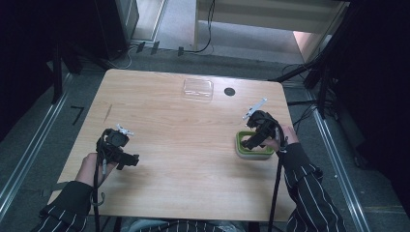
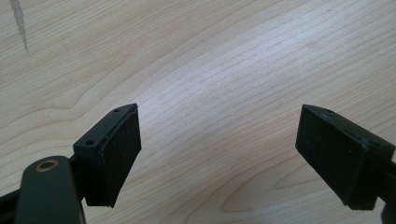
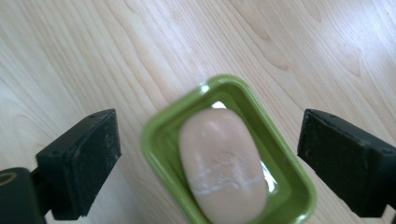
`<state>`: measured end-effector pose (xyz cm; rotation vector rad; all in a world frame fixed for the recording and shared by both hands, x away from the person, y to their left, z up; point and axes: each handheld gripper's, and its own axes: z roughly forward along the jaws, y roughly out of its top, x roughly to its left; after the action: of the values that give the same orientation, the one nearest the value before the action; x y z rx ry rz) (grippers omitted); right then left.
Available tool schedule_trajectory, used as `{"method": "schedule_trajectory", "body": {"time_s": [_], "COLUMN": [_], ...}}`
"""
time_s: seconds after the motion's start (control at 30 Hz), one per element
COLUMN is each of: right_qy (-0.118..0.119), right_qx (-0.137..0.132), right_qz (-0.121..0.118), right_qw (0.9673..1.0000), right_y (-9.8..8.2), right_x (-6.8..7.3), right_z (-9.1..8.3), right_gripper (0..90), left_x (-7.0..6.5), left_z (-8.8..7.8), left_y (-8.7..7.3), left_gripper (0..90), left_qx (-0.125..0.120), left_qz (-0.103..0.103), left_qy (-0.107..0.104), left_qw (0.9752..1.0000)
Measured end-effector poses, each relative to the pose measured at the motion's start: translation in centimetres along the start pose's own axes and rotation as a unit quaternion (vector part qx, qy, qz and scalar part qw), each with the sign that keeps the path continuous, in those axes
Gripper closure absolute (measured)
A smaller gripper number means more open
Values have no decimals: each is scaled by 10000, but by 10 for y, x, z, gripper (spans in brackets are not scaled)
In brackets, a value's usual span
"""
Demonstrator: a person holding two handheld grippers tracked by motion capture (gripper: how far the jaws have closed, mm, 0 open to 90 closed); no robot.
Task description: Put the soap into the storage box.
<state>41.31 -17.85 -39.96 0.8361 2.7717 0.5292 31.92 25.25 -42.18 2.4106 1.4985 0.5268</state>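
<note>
A green soap dish (image 1: 239, 144) sits on the right side of the wooden table, with a beige bar of soap (image 3: 222, 163) lying in it. My right gripper (image 1: 251, 142) hovers just above the dish, pointing down. In the right gripper view its jaws (image 3: 210, 140) stand wide open on either side of the dish (image 3: 159, 135), touching nothing. My left gripper (image 1: 130, 162) is at the table's left front, held by a hand in a striped sleeve. Its jaws (image 2: 217, 144) are open over bare wood.
A clear plastic box (image 1: 197, 89) lies near the table's far edge, with a small black disc (image 1: 229, 91) to its right. A dark streak (image 1: 107, 112) marks the wood at the left. Beyond the table's edges, the floor holds cables and metal rails.
</note>
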Motion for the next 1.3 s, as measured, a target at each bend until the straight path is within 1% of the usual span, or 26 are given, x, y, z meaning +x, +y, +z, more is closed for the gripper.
{"method": "schedule_trajectory", "body": {"time_s": [0.1, 0.17, 0.2, 0.23, 0.27, 0.33, 0.37, 0.4, 0.47, 0.5, 0.53, 0.57, 0.6, 0.63, 0.67, 0.8, 0.87, 0.9, 0.93, 1.0, 1.03, 1.1, 1.13, 1.2, 1.3], "right_qy": [95, 164, 165, 173, 152, 208, 177, 179, 173, 223, 155, 195, 245, 218, 238, 280, 250, 280, 309, 283, 317, 293, 350, 293, 353], "right_qx": [-152, -209, -206, -210, -207, -176, -158, -140, -109, -89, -48, -45, -62, -83, -66, 0, 66, 86, 92, 81, 81, 105, 113, 148, 175], "right_qz": [-7, 62, 45, -29, -48, -92, -147, -250, -298, -386, -446, -454, -467, -507, -511, -661, -666, -678, -672, -664, -650, -637, -659, -614, -618], "right_qw": [9998, 9996, 9996, 9996, 9997, 9996, 9996, 9994, 9993, 9990, 9989, 9988, 9986, 9984, 9984, 9974, 9974, 9973, 9972, 9974, 9974, 9975, 9971, 9976, 9973], "right_y": [5, 8, 9, 10, 10, 13, 14, 15, 17, 18, 19, 21, 21, 22, 22, 22, 21, 21, 21, 21, 20, 17, 16, 13, 8], "right_x": [10, 17, 22, 27, 31, 40, 45, 49, 59, 63, 68, 73, 75, 78, 82, 91, 96, 98, 99, 101, 103, 107, 108, 111, 115], "right_z": [-2, 0, 1, 4, 5, 10, 12, 14, 17, 19, 20, 21, 21, 21, 22, 28, 31, 32, 33, 35, 35, 34, 34, 32, 30], "right_gripper": [42, 27, 27, 23, 19, 13, 13, 13, 12, 10, 8, 8, 7, 7, 7, 7, 7, 7, 7, 7, 7, 7, 7, 7, 7], "left_x": [0, 0, 0, 0, 0, 0, 0, 0, 0, 0, 0, 0, 0, 0, 0, 0, 0, 0, 0, 0, 0, 0, 0, 0, 0], "left_z": [0, 0, 0, 0, 0, 0, 0, 0, -1, -1, 0, 0, 0, 0, 0, 0, 0, 0, 0, 0, 0, 0, 0, 0, 0], "left_y": [0, 0, 0, 0, 0, 0, 0, 0, 0, 0, 0, 0, 0, 0, 1, 0, 0, 0, 0, 0, 0, 0, 0, 0, 0], "left_gripper": [147, 147, 147, 147, 147, 147, 147, 147, 147, 147, 148, 147, 148, 147, 148, 148, 147, 147, 147, 147, 148, 147, 147, 147, 148], "left_qx": [-1, -3, -6, -3, -7, -7, -4, -3, -19, -16, -10, -9, -7, -9, -10, -25, -30, -20, -23, -38, -41, -35, -50, -32, -22], "left_qz": [-3, -8, 3, 7, -1, -4, 14, 14, 14, 20, 7, 9, 16, 17, 17, 17, 15, 11, 11, 14, 19, 2, -13, 15, 17], "left_qy": [-1, 2, -12, -13, -9, -1, -6, -13, -15, -13, -10, -10, -18, -19, -15, -9, -14, -24, -20, -23, -22, -15, -22, -26, -28], "left_qw": [10000, 10000, 10000, 10000, 10000, 10000, 10000, 10000, 10000, 10000, 10000, 10000, 10000, 10000, 10000, 10000, 10000, 10000, 10000, 10000, 10000, 10000, 10000, 10000, 10000]}}
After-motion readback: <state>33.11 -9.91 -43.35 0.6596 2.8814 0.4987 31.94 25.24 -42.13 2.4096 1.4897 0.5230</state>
